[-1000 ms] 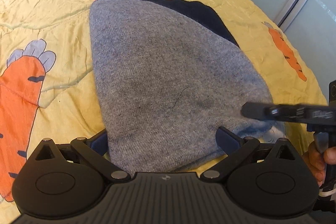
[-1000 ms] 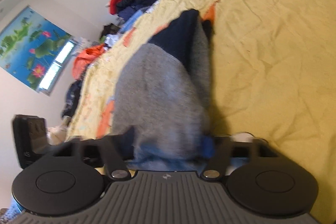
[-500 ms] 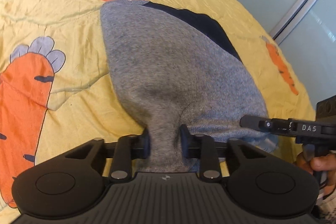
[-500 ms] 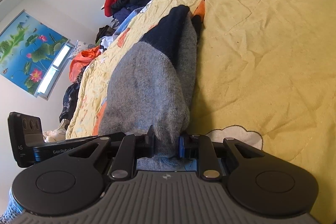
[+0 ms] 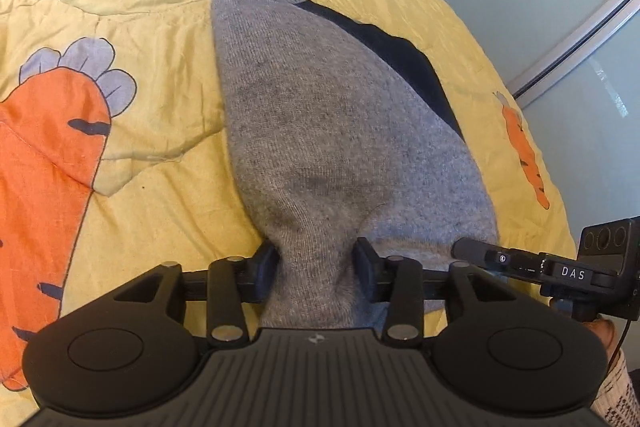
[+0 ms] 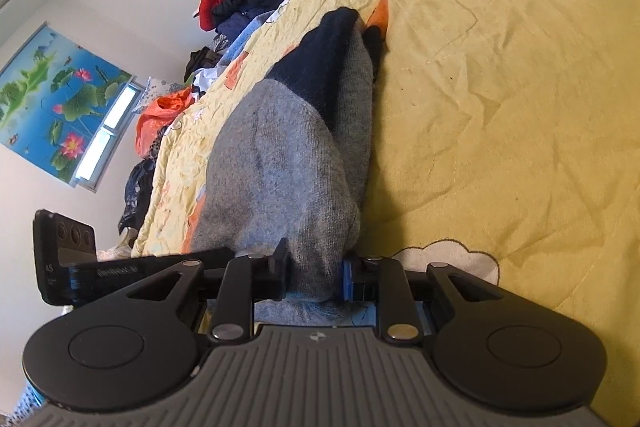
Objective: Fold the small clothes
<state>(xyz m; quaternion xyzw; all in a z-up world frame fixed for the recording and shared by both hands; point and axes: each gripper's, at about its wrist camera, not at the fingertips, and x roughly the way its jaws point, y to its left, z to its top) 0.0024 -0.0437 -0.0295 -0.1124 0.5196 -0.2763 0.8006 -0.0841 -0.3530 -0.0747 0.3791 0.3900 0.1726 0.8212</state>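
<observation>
Left hand-held gripper jaws are opening around bunched grey sweater; right hand-held gripper clamps its hem. I re-clamp, then lift evenly.

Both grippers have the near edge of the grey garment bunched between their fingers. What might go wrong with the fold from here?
1. The left gripper has its jaws opening, with the grey garment bunched between them; the edge may slip out.
2. The right gripper pinches a thick wad, so the fold line could come out uneven.
3. The navy part lies skewed at the far end and may stay misaligned.
</observation>
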